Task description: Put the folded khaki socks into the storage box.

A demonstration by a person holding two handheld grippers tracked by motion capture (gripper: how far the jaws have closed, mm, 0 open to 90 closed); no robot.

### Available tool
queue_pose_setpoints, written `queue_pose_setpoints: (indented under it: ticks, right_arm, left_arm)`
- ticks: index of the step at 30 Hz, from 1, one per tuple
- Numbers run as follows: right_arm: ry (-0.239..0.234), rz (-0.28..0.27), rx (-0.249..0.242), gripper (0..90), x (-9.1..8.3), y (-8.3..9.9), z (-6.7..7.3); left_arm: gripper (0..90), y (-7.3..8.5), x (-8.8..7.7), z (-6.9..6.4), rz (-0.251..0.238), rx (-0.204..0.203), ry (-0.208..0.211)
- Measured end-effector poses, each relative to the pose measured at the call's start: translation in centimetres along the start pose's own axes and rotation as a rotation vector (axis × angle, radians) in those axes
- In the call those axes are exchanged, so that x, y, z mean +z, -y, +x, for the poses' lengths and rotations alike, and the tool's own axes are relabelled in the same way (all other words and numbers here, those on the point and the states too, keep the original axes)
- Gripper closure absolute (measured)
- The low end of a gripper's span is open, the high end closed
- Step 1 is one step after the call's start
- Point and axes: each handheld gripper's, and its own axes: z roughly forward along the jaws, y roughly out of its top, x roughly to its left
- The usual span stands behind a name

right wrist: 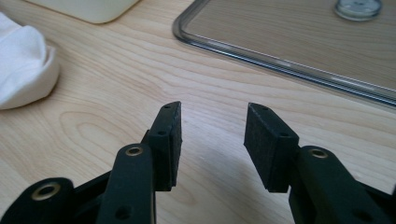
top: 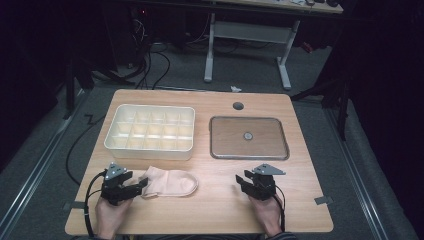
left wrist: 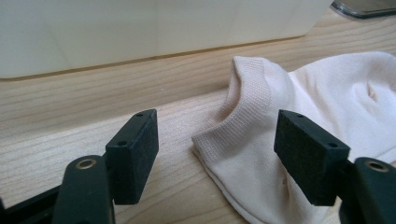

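Note:
A pale pink sock (top: 170, 182) lies flat on the wooden table near the front left. My left gripper (top: 140, 185) stands open at the sock's cuff. In the left gripper view the ribbed cuff (left wrist: 243, 126) lies between the two black jaws of the left gripper (left wrist: 217, 149), and the pads do not press on it. My right gripper (top: 241, 181) hovers low over bare wood at the front right, open. Nothing is between the jaws of the right gripper (right wrist: 212, 140), and the sock's toe end (right wrist: 23, 70) lies off to its left.
A cream organizer box (top: 150, 152) with several compartments stands behind the sock, its wall (left wrist: 140, 32) close ahead of the left gripper. A clear flat tray (top: 249, 156) with a small round piece (top: 247, 135) lies at the back right, its rim (right wrist: 261, 56) ahead of the right gripper.

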Motion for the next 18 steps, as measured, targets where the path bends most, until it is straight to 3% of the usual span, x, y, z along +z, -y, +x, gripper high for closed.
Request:
queue_pose_setpoints:
  ticks: [8, 18]
  right_arm:
    - [-0.053, 0.011, -0.05, 57.5, 0.9, -0.6, 2.0]
    - [-0.099, 0.019, -0.105, 58.0, 1.9, -1.7, 4.1]
  left_arm:
    - [33.5, 0.2, 0.3, -0.6, 0.005, 0.01, -0.028]
    - [34.3, 0.4, 0.6, -0.8, 0.013, 0.011, -0.033]
